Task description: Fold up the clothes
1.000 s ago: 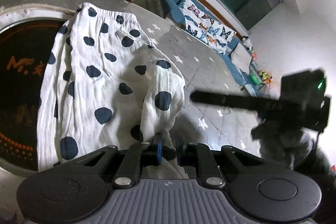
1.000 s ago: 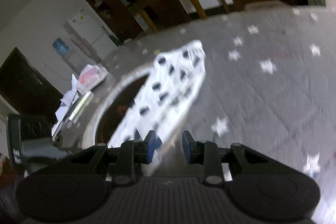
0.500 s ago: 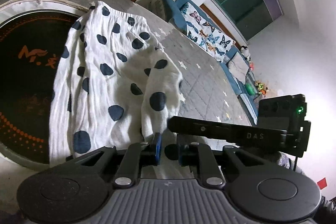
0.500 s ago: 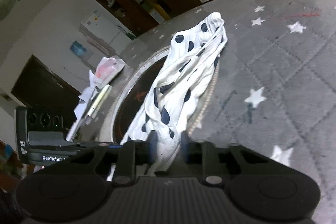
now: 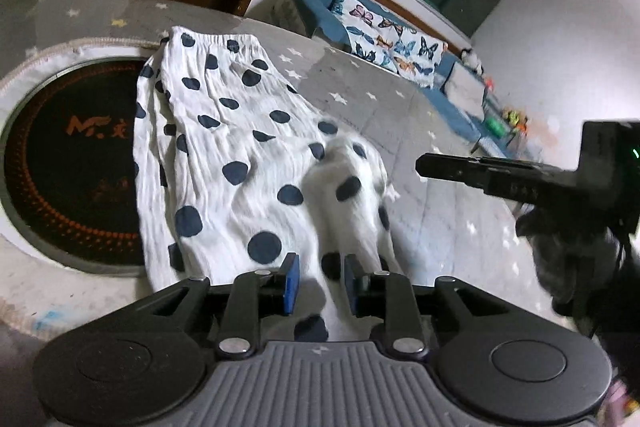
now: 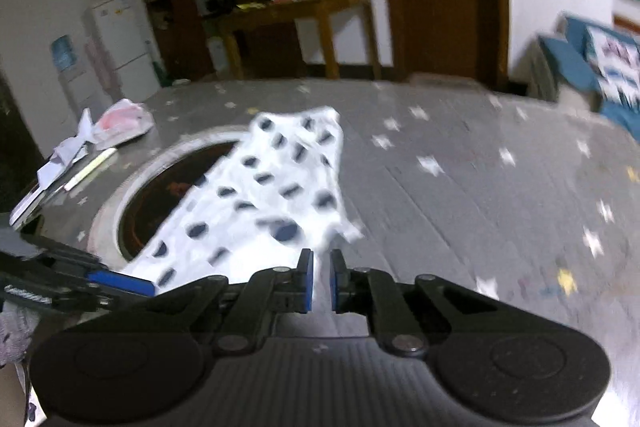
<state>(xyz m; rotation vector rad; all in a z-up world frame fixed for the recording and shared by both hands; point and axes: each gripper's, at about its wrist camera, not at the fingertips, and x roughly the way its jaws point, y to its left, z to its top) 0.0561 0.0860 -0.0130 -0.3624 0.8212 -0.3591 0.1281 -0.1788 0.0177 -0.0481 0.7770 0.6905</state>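
A white garment with dark blue dots [image 5: 240,155] lies on a grey star-patterned cover, partly over a round black insert [image 5: 68,163]. Its elastic waistband is at the far end. My left gripper [image 5: 318,283] has its jaws parted, with the garment's near end lying loose between them. My right gripper [image 6: 319,281] is shut on the garment's near edge [image 6: 280,195]; that view is blurred. The right gripper also shows at the right in the left wrist view [image 5: 500,175]. The left gripper's finger shows low left in the right wrist view [image 6: 120,283].
Crumpled paper, a bag and a pen [image 6: 92,139] lie at the table's far left. A blue sofa with butterfly cushions [image 5: 392,47] stands beyond the table. A wooden table and shelves [image 6: 296,27] stand by the far wall.
My left gripper has opened and let go of the garment's near end. My right gripper has closed on the edge and swung; the cloth now lies flatter and more spread.
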